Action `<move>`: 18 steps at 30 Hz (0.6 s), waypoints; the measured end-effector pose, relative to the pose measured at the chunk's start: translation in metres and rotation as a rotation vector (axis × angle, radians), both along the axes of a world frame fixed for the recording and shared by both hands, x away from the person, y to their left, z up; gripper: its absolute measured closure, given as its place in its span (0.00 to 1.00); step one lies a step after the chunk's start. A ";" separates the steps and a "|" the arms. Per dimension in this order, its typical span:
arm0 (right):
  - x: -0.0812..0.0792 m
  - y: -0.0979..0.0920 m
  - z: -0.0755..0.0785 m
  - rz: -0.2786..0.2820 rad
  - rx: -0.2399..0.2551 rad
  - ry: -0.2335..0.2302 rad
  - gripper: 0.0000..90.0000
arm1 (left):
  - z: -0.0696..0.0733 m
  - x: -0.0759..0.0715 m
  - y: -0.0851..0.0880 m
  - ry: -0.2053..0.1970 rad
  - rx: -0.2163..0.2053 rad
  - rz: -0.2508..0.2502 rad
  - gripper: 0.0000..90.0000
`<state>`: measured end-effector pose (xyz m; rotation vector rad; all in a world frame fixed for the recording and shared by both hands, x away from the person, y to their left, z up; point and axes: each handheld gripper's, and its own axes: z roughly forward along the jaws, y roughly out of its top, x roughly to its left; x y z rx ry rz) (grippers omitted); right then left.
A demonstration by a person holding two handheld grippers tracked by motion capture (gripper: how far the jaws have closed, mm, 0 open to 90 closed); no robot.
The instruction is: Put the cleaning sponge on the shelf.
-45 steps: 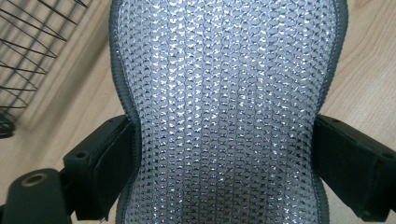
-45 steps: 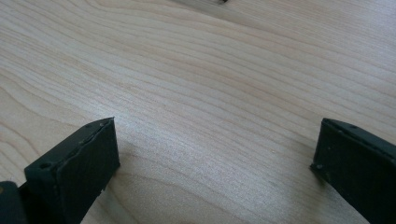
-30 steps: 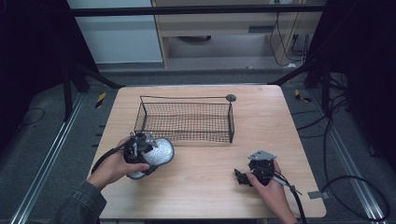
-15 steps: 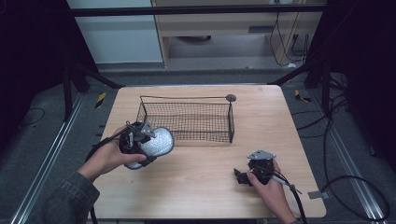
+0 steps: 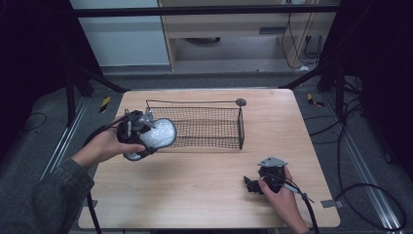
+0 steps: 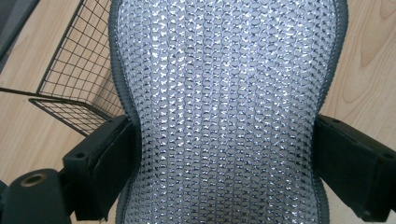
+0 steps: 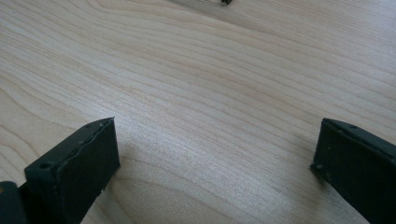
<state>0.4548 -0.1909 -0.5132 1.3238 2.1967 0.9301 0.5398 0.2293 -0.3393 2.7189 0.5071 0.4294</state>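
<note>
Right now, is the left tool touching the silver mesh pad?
Touching: in the left gripper view, both jaws of the left tool pinch the silver mesh pad inward at its waist.

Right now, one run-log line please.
left gripper: shut on mesh pad, beside wire basket | right gripper: open, on table

We see the wire basket (image 5: 209, 124) walling off the table's (image 5: 195, 195) far middle, its near-left corner crowded by the left gripper (image 5: 146, 127) and its silver pad (image 5: 157, 132); bare wood lies open between basket and right gripper (image 5: 253, 184).
</note>
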 end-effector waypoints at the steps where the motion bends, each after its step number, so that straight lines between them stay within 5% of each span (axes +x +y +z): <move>1: 0.000 0.000 0.000 0.000 0.000 0.000 0.00 | 0.001 0.002 -0.001 -0.009 0.008 -0.002 0.10; 9: 0.000 0.000 0.000 0.004 0.002 0.000 0.00 | 0.006 0.015 -0.007 -0.050 0.025 0.041 0.10; 18: -0.001 0.000 0.000 0.006 0.001 0.000 0.01 | 0.020 0.035 -0.015 -0.077 0.094 0.047 0.10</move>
